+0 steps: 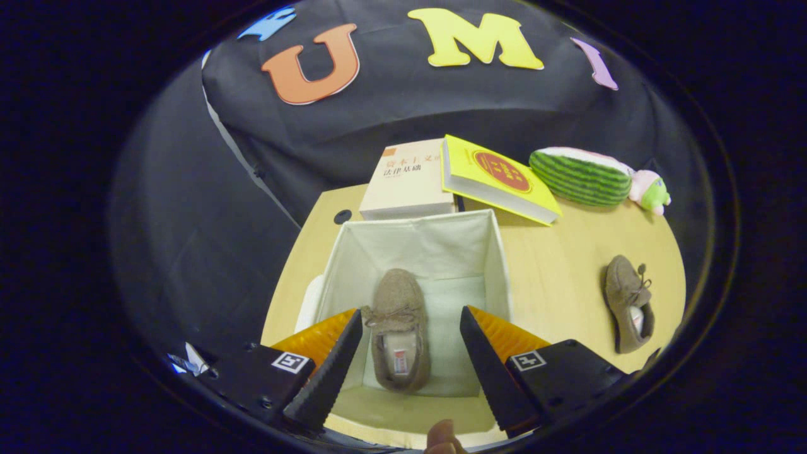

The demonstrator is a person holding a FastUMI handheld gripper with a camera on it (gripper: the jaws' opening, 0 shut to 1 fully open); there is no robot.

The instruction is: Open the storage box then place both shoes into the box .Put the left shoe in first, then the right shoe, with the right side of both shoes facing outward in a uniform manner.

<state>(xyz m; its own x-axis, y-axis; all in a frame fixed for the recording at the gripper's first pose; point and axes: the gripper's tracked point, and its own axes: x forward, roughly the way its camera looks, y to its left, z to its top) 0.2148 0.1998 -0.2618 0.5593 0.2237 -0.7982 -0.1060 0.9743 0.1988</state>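
Observation:
The white fabric storage box (498, 252) stands open on the wooden table, just ahead of and below my fingers. One brown moccasin shoe (397, 328) lies on the box's floor, toe pointing away from me, seen between my fingers. My gripper (411, 320) hovers above the box, open, with nothing pressed between its fingers. The second brown shoe (627, 302) lies on the table to the right of the box, toe also pointing away.
Two books, a beige one (410, 180) and a yellow one (498, 180), lie just behind the box. A watermelon plush toy (583, 176) rests at the back right. A fingertip (444, 438) shows below the fingers. The table (561, 252) has bare wood between box and second shoe.

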